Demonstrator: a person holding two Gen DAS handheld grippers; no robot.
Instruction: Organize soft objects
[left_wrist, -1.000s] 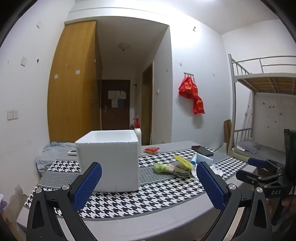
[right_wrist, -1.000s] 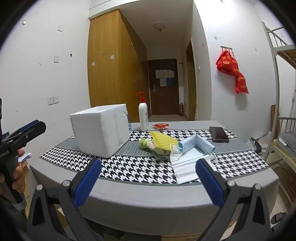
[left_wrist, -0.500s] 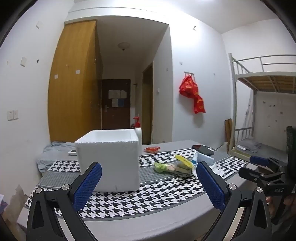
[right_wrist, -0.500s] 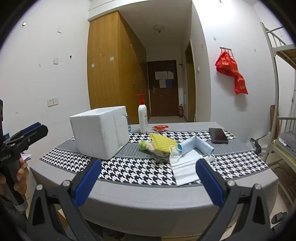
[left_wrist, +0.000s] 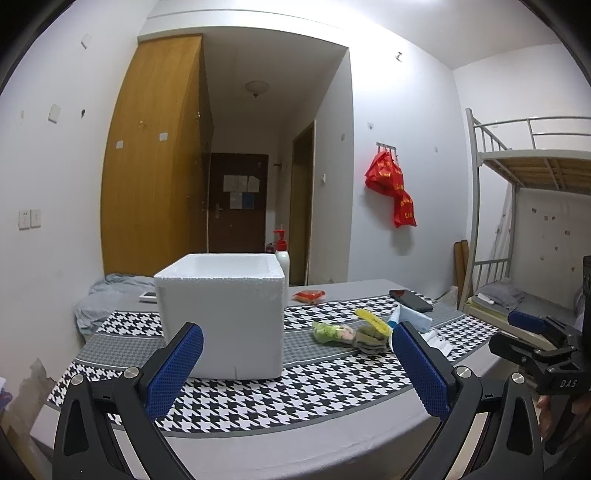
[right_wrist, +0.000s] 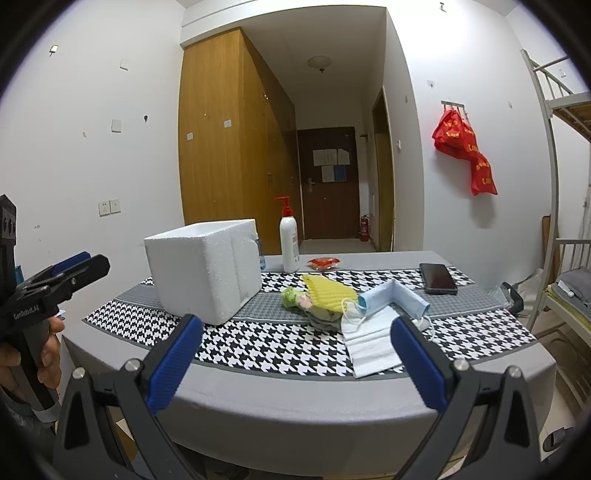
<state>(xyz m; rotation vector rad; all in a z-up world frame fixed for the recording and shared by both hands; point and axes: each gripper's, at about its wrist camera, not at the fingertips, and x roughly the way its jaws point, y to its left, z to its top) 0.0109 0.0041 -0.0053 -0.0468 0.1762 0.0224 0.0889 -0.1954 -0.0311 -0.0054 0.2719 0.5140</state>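
A white foam box (left_wrist: 221, 314) (right_wrist: 205, 271), open at the top, stands on the houndstooth cloth. To its right lies a heap of soft things: a yellow ribbed sponge (right_wrist: 328, 291) (left_wrist: 371, 318), a green and pink plush piece (right_wrist: 293, 297) (left_wrist: 330, 331), a grey cloth (left_wrist: 367, 338), and blue and white face masks (right_wrist: 380, 314). My left gripper (left_wrist: 297, 369) is open, in front of the box, short of the table edge. My right gripper (right_wrist: 295, 363) is open too, empty, facing the heap from the near edge.
A pump bottle (right_wrist: 289, 240), a red packet (right_wrist: 323, 262) and a dark phone (right_wrist: 437, 278) lie toward the table's far side. A bunk bed frame (left_wrist: 517, 221) stands at the right. A hand (right_wrist: 48, 354) holds the left tool.
Both views have shifted only slightly. The right tool sits a little lower and further right in the left wrist view. Nothing on the table has moved.
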